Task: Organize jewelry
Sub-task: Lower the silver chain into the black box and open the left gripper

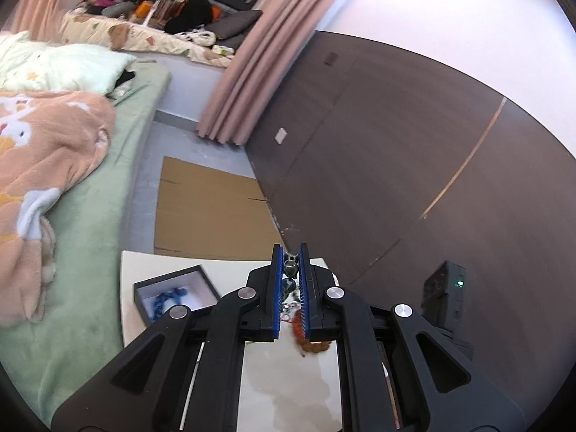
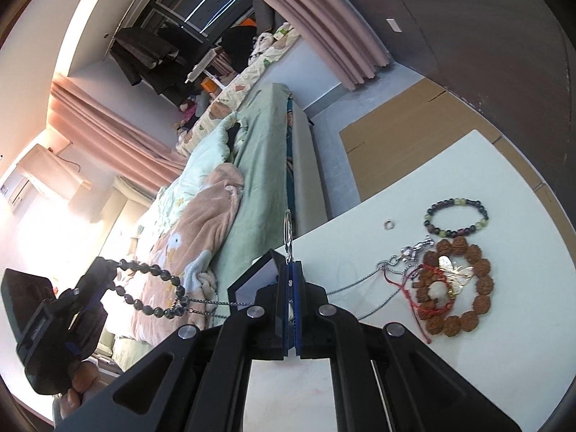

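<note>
Left gripper (image 2: pixel 102 270), far left of the right wrist view, off the desk's left edge and over the green-sheeted bed (image 2: pixel 262 165): jaws pinch one dark grey bead bracelet (image 2: pixel 158 289). Loop hangs in air. A thin silver chain (image 2: pixel 212 303) runs from it toward the right gripper (image 2: pixel 291 280); where the chain ends is hidden.

Left wrist view: same dark beads sit between the blue finger pads (image 1: pixel 276 288). One black open box with white lining (image 1: pixel 176 293) at the white desk's (image 1: pixel 144 262) left edge, one blue bead strand (image 1: pixel 169 297) inside.

Right gripper: jaws pressed together on one thin silver ring pendant (image 2: pixel 287 230), standing upright above the tips.

Right part of the desk, loose items:
- 1 small silver ring (image 2: pixel 389 224), alone
- 1 dark-and-green bead bracelet (image 2: pixel 456 217), near far edge
- 1 large brown carved-seed bracelet (image 2: pixel 464 288)
- 1 red cord bracelet with small brown beads (image 2: pixel 430 297), inside the seed loop
- 1 gold butterfly piece (image 2: pixel 455 275), same spot
- 1 silver chain with clasp charm (image 2: pixel 406 255), touching the pile's left side

1 flat cardboard sheet (image 1: pixel 208 212) on the floor beyond the desk.
</note>
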Available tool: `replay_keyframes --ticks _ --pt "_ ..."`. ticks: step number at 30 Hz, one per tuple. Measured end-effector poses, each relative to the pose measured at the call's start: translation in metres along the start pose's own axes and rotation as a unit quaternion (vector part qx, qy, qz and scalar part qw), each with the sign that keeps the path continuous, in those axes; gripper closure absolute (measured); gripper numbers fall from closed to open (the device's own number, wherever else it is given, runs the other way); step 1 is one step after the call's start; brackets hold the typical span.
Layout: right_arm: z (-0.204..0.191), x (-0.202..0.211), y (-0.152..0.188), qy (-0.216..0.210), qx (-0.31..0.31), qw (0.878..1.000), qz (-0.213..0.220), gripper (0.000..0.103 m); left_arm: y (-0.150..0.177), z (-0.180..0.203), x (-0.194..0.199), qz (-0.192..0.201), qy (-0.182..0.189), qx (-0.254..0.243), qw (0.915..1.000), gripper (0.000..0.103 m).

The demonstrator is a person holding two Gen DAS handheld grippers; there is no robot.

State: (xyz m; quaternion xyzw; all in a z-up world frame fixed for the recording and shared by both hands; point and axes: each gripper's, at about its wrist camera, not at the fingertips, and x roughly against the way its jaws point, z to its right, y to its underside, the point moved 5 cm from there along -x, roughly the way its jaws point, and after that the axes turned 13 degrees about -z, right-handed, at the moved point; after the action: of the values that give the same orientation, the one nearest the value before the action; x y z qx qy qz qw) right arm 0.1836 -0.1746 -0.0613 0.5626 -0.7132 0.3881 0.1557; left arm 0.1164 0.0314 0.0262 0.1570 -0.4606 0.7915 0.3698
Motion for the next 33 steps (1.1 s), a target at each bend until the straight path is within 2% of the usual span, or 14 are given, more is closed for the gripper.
replay_keyframes --ticks 7,14,16,19,22,24,25,26,27,30,33 --pt "-0.028 -0.019 0.007 -0.036 0.021 0.999 -0.017 0.101 -0.004 -0.024 0.011 0.009 -0.007 0.021 0.9997 0.094" --pt "-0.057 -0.064 0.014 -0.071 0.042 0.995 -0.062 0.100 -0.009 -0.029 0.020 0.016 0.002 0.023 0.9996 0.094" --pt "-0.062 -0.081 0.015 -0.084 0.043 0.992 -0.083 0.097 -0.010 -0.029 0.020 0.016 0.005 0.020 0.9997 0.094" --pt "-0.057 -0.103 0.019 -0.074 0.030 0.990 -0.120 0.096 -0.012 -0.033 0.016 0.012 0.006 0.020 0.9997 0.094" --pt "-0.052 -0.106 0.021 -0.060 0.026 0.990 -0.128 0.094 -0.014 -0.039 0.008 0.005 0.007 0.027 0.9996 0.094" --pt "-0.049 -0.101 0.018 -0.052 0.026 0.991 -0.124 0.071 -0.015 -0.041 0.003 0.001 0.008 0.030 0.9995 0.094" --pt "-0.048 -0.096 0.015 -0.048 0.027 0.992 -0.115 0.037 -0.016 -0.043 0.000 -0.001 0.008 0.031 0.9995 0.094" --pt "-0.046 -0.085 0.011 -0.039 0.030 0.995 -0.090 0.025 -0.016 -0.044 -0.004 -0.006 0.010 0.033 0.9994 0.094" --pt "-0.045 -0.077 0.009 -0.033 0.034 0.996 -0.074 0.025 -0.016 -0.045 -0.007 -0.009 0.012 0.034 0.9993 0.094" --pt "-0.039 -0.063 0.000 -0.024 0.035 0.997 -0.066 0.025 -0.015 -0.049 -0.022 -0.023 0.010 0.040 0.9989 0.094" --pt "-0.018 -0.054 -0.007 0.015 0.015 0.998 -0.054 0.025 -0.012 -0.052 -0.037 -0.040 0.009 0.048 0.9980 0.094"
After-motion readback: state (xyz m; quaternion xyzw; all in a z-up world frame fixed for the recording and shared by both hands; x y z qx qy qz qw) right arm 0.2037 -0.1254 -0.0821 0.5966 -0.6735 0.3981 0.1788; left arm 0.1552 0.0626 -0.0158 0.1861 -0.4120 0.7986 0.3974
